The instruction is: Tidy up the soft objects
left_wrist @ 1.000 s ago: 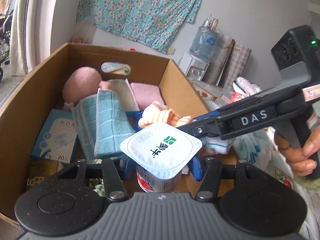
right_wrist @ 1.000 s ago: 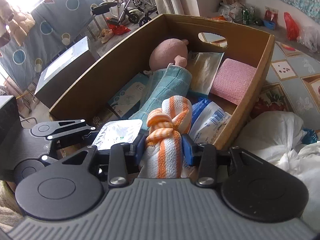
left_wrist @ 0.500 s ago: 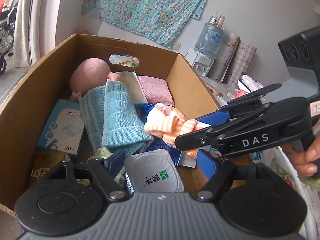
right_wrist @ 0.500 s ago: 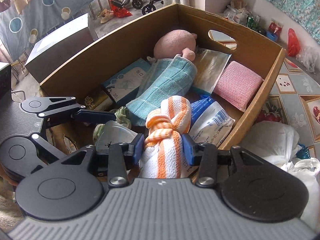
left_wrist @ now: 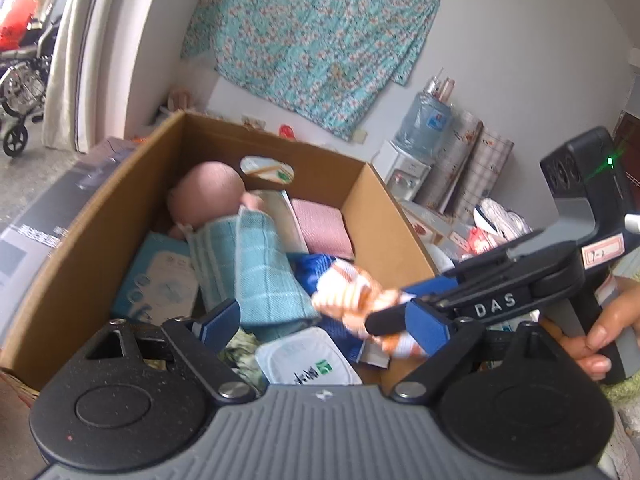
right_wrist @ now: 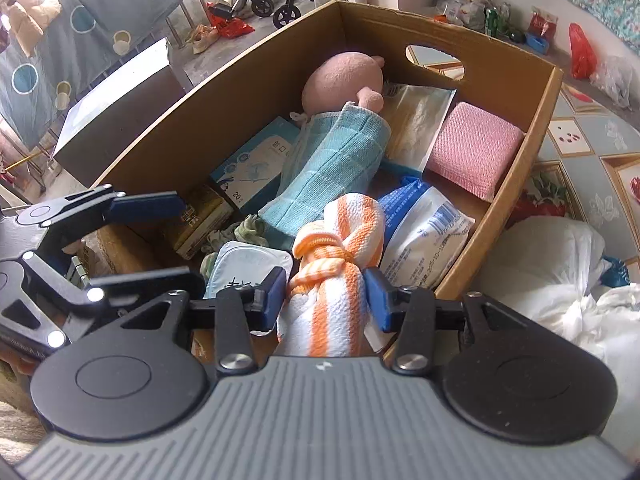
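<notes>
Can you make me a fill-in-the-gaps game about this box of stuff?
1. The right gripper holds a knotted white-and-____ striped towel.
2. The left gripper has its jaws ____ above the white-lidded yogurt cup.
3. The folded pink cloth lies inside the brown ____ box.

Missing words: orange; open; cardboard

1 cardboard box (right_wrist: 538, 148), 2 towels, 1 plush toy (right_wrist: 340, 80), 1 yogurt cup (right_wrist: 248, 266)
</notes>
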Demonstrator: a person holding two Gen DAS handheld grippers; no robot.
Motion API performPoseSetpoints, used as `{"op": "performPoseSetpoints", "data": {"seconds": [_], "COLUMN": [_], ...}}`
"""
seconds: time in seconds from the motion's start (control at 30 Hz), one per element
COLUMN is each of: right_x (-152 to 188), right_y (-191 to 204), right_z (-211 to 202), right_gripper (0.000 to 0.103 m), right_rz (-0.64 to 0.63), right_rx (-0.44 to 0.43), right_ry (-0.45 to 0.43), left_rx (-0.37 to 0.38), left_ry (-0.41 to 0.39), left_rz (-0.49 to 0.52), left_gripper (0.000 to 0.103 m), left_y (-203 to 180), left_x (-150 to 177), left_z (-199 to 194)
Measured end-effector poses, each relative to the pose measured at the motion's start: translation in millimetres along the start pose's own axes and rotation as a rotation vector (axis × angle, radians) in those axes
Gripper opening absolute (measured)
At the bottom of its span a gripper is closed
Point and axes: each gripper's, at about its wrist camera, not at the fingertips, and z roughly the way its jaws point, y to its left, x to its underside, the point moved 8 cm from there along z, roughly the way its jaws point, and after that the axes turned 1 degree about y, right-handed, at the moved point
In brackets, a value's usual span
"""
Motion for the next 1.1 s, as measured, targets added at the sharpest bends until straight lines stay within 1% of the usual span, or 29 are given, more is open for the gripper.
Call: {"op": "performPoseSetpoints", "data": {"seconds": [0.1,0.2,0.3,0.37,0.43,0.5,0.57,0.6,0.67,0.77,0.8,0.87,0.93,1.03,1.1], "right_x": [1.6,3.4,6.6,11.6,21.2,35.0,51.9,61.7,82.0,112.8,122.4,137.0,147.1,155.7,160.0], "right_y": [0.5,-1.4,-4.6,-6.7,-9.2,-11.3,-13.6,-12.9,-11.1,-7.8,-7.3,-3.9,1.1,6.0,7.4], "right_z": [-6.4,-15.5,-31.1,-47.0,-67.0,-86.1,-102.9,-109.7,-118.6,-123.5,-125.0,-125.8,-128.5,-134.3,-139.1], "right_gripper": [0.059,0.062,0.062,0.064,0.069,0.079,0.084,0.088,0.089,0.101,0.101,0.102,0.102,0.102,0.102], "right_rz": [0.03,0.064,0.107,0.142,0.182,0.226,0.27,0.283,0.314,0.362,0.375,0.373,0.35,0.329,0.328], "right_rx": [-0.019,-0.036,-0.069,-0.093,-0.113,-0.135,-0.134,-0.123,-0.079,0.014,0.054,0.133,0.195,0.255,0.283], "right_ry": [-0.013,-0.038,-0.103,-0.177,-0.276,-0.373,-0.468,-0.512,-0.58,-0.641,-0.654,-0.652,-0.646,-0.639,-0.647], "left_rx": [-0.002,-0.022,-0.039,-0.037,-0.039,-0.057,-0.091,-0.109,-0.138,-0.172,-0.181,-0.189,-0.182,-0.167,-0.181], "left_ry": [-0.028,-0.056,-0.078,-0.081,-0.087,-0.094,-0.098,-0.098,-0.099,-0.105,-0.109,-0.106,-0.082,-0.045,-0.04], "left_rz": [-0.007,-0.008,-0.005,-0.014,-0.026,-0.028,-0.02,-0.014,-0.001,0.016,0.021,0.038,0.056,0.048,0.048], "left_gripper": [0.096,0.099,0.1,0.102,0.102,0.102,0.103,0.103,0.103,0.103,0.103,0.103,0.103,0.103,0.103], "left_y": [2.0,2.7,1.8,0.5,-0.8,-1.7,-1.6,-2.2,-3.7,-7.1,-9.4,-15.2,-23.1,-29.6,-31.4], "left_x": [-4.2,-7.5,-9.0,-8.9,-8.6,-8.1,-7.8,-7.7,-7.1,-3.2,-1.6,1.9,6.1,16.5,23.4], "left_z": [-7.1,-12.5,-16.4,-18.7,-21.5,-24.4,-27.6,-29.3,-32.6,-37.3,-38.7,-41.0,-40.7,-41.7,-44.3]}}
